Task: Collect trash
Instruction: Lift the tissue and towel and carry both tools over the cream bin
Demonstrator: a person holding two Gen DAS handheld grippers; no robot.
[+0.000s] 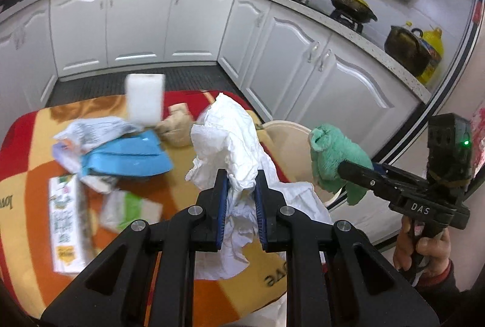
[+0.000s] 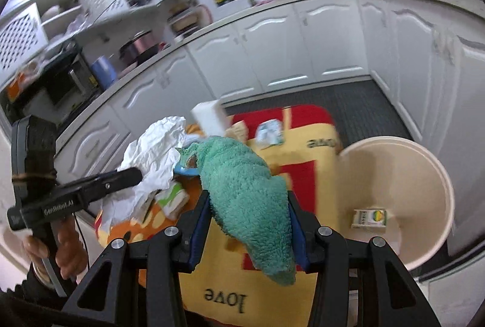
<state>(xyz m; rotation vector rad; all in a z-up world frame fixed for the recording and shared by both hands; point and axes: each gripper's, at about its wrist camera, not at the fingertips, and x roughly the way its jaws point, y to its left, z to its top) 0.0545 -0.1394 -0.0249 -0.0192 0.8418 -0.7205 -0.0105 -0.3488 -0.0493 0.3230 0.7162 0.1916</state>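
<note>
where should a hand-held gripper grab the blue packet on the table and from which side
Take the blue packet by its long near edge, the one facing the camera, coming in low from the front. It lies flat and wide, so top-down jaws would find little to pinch, and crumpled printed wrappers overlap its far-left end. Both hand-held grippers are full now, so one must unload first.

A carton (image 2: 369,218) lies in the bin (image 2: 436,175), which stands right of the table (image 2: 303,175); wrappers (image 1: 121,151) and boxes (image 1: 65,224) lie on the table.

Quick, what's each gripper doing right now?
Left gripper: closed on the white paper.
Right gripper: closed on the green cloth.
</note>
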